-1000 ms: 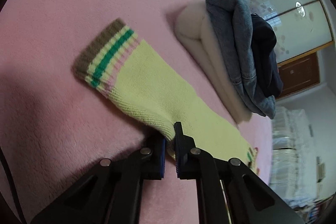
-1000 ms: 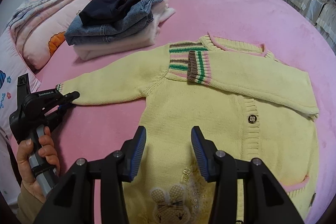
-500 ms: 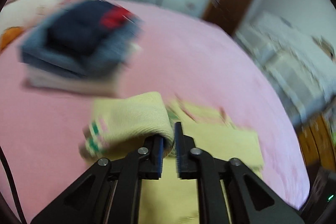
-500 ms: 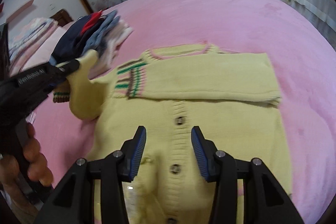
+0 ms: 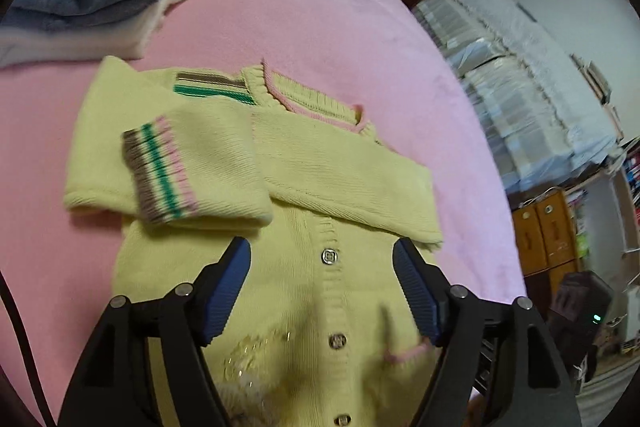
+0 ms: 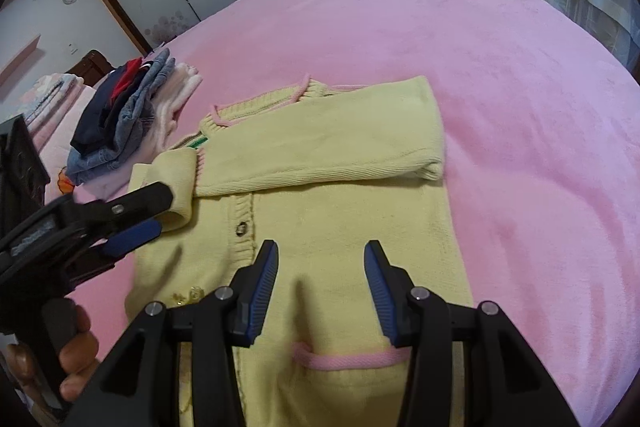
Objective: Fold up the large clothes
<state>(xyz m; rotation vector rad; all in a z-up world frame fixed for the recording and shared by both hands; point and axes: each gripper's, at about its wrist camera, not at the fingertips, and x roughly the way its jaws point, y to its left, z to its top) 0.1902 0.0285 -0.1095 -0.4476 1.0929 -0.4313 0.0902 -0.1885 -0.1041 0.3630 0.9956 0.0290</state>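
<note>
The left gripper (image 5: 322, 297) hangs over the front of a yellow knitted cardigan (image 5: 304, 211), its jaws opening wide with nothing between the blue pads. In the right wrist view the same tool (image 6: 132, 215) sits just beside a folded sleeve, held by a hand (image 6: 52, 359) at the lower left. The right gripper (image 6: 320, 291) hovers above the lower front of the cardigan, jaws partly apart and empty.

The cardigan lies flat on a pink bedspread (image 6: 520, 87), buttoned, with both sleeves folded across the chest; one striped cuff (image 5: 160, 175) rests on top. A stack of folded clothes (image 6: 128, 115) sits near its collar.

The knit looks soft, light and floppy, likely to sag and stretch. It probably handles best pinched at the hem corners or side edges through both layers, lifted evenly with both tools so the folded sleeves stay put.
</note>
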